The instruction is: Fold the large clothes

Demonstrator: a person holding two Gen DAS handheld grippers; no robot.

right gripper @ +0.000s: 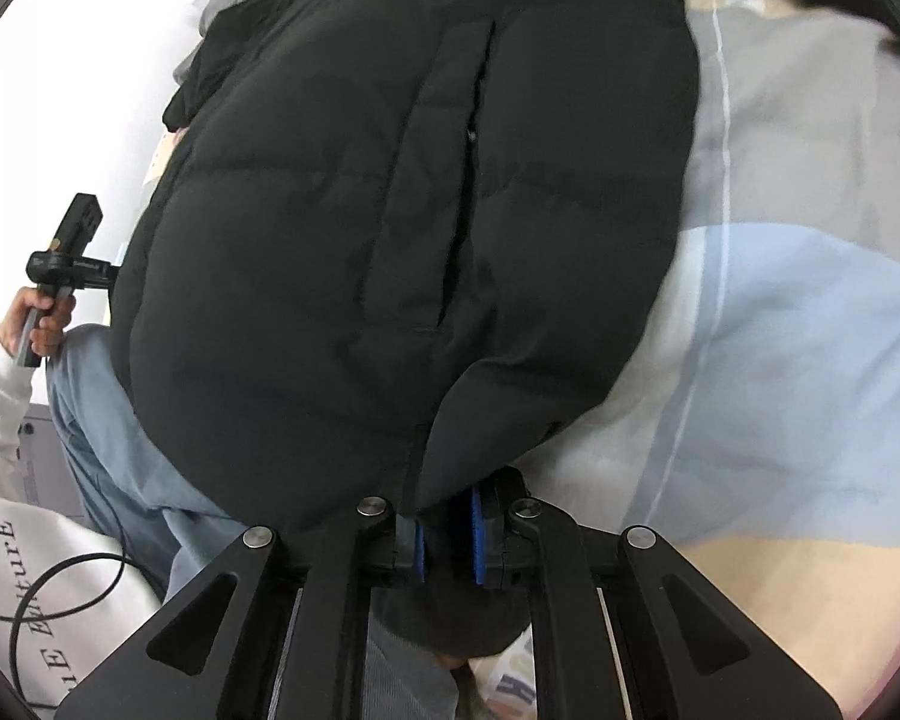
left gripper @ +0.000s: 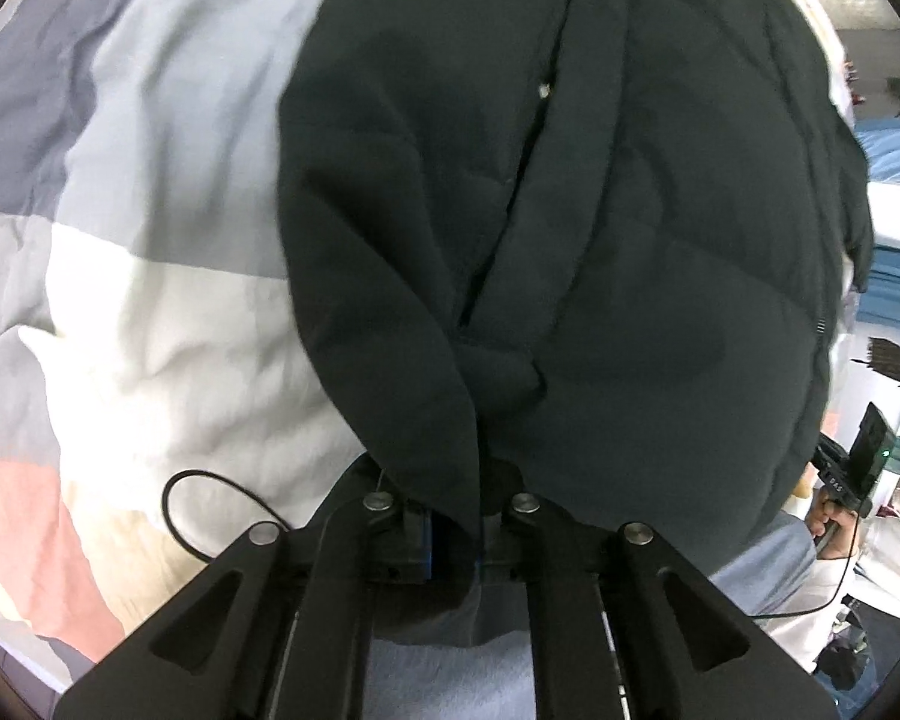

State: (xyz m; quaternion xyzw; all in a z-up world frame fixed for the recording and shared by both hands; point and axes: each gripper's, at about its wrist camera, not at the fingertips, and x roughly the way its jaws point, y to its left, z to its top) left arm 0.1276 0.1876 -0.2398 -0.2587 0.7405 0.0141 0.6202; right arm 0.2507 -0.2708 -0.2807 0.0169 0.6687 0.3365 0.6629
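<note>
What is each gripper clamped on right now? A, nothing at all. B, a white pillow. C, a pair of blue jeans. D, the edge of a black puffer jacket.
D: in both wrist views the black puffer jacket hangs from between the pads of the left gripper and the right gripper, over the patchwork quilt.

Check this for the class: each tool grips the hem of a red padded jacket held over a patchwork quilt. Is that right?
Only the colour is wrong. The jacket is black, as the right wrist view shows. Both the left tool and right tool do grip its hem over the quilt.
</note>
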